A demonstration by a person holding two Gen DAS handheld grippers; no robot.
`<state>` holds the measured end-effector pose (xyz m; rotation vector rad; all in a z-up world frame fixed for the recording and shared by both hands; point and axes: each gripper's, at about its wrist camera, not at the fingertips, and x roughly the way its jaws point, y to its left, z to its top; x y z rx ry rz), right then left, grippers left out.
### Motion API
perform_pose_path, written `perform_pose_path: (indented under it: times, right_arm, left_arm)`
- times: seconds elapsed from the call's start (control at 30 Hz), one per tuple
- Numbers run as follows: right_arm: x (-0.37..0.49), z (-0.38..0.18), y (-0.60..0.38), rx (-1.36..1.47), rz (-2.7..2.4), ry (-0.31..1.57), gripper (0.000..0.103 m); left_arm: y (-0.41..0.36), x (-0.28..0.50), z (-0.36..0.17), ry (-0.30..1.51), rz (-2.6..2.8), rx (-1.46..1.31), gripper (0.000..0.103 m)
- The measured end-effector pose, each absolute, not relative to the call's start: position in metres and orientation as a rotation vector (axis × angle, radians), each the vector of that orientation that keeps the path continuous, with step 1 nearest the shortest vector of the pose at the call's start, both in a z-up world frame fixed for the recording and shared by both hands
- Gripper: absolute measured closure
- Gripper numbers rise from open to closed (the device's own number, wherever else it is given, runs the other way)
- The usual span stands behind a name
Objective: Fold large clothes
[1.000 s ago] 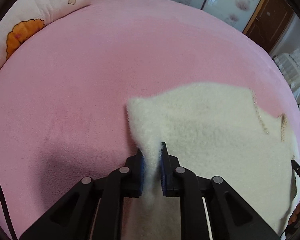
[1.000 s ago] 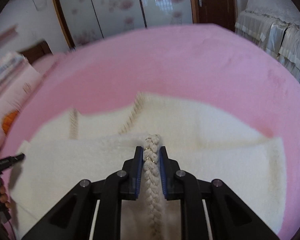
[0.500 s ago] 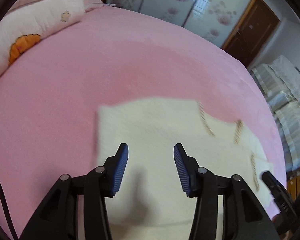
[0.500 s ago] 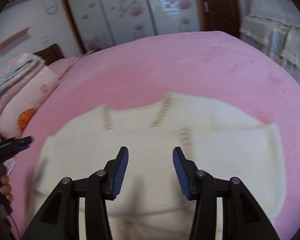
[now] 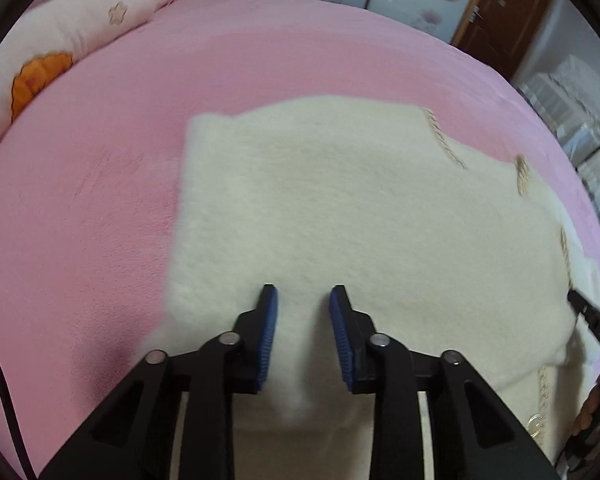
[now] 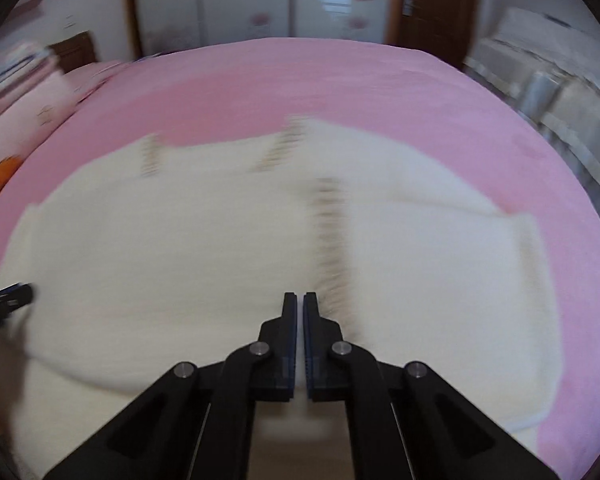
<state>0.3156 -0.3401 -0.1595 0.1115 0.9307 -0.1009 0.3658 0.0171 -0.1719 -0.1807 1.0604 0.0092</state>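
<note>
Currently the cream fleece garment (image 5: 340, 220) lies folded flat mid-bed on the pink blanket (image 5: 80, 220), left gripper (image 5: 303, 300) closing on nothing, right gripper (image 6: 299, 300) pinched empty beside the braided trim (image 6: 330, 248); regrip at the near edge, both hands level.

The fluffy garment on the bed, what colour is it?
Cream-white, with beige braided trim; the garment shows best in the left wrist view.
</note>
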Motion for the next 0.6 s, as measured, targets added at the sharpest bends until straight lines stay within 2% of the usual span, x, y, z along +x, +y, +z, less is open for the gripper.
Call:
perform_pose_path:
  times: [0.03, 0.23, 0.37, 0.47, 0.53, 0.6]
  right_arm:
    - [0.315, -0.160, -0.347, 0.135, -0.068, 0.938, 0.103]
    - [0.317, -0.161, -0.305, -0.125, -0.158, 0.949, 0.100]
    - [0.317, -0.160, -0.301, -0.108, -0.194, 0.974, 0.100]
    - [0.316, -0.151, -0.311, -0.020, -0.192, 1.006, 0.099]
    - [0.316, -0.143, -0.313, 0.024, -0.191, 1.016, 0.097]
    - [0.309, -0.132, -0.314, 0.050, -0.193, 1.012, 0.095]
  left_arm:
    - [0.023, 0.367, -0.172, 1.068, 0.003, -0.214, 0.082]
    - [0.013, 0.364, -0.181, 1.059, 0.020, -0.163, 0.082]
    - [0.011, 0.369, -0.178, 1.097, 0.018, -0.205, 0.074]
    - [0.013, 0.367, -0.168, 1.114, 0.027, -0.215, 0.061]
    - [0.010, 0.363, -0.157, 1.093, 0.042, -0.195, 0.040]
    - [0.009, 0.353, -0.139, 1.052, 0.045, -0.179, 0.034]
